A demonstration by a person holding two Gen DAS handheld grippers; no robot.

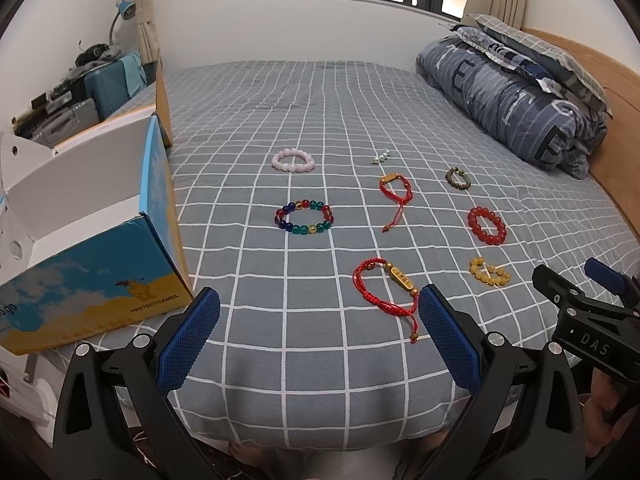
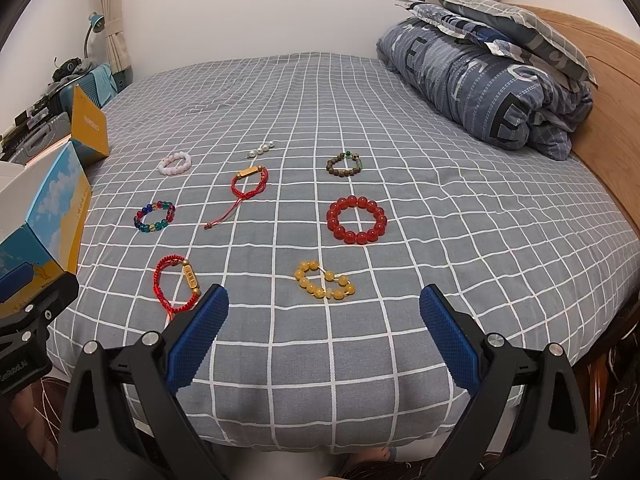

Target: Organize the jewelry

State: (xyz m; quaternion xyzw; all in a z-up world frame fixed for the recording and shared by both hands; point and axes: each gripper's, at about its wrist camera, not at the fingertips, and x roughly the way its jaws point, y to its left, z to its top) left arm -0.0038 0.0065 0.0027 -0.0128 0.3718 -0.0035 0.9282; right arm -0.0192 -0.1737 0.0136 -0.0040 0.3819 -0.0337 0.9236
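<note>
Both of your grippers hang over the near edge of the bed (image 1: 320, 120), and both are spread wide with nothing between the pads. Your left gripper (image 1: 318, 314) sits beside the open box (image 1: 92, 280) at the bed's left corner; your right gripper (image 2: 324, 312) is further right, its black frame showing at the edge of the left view.

The jewelry lies loose on the checked sheet, each piece apart from the others:
- the red cord bracelet (image 1: 386, 288) with a gold bar lies nearest your left gripper — its tail runs just beside the right pad
- the yellow beads (image 2: 325, 281) lie just ahead of your right gripper
- the red beads (image 2: 357, 220) sit beyond those
- the multicolour beads (image 1: 304, 217) and a second red cord (image 1: 396, 196) lie mid-bed
- the pink beads (image 1: 293, 160), the pearls (image 1: 382, 157) and the brown beads (image 1: 458, 178) lie furthest back

A folded quilt (image 1: 512, 100) sits at the head of the bed
</note>
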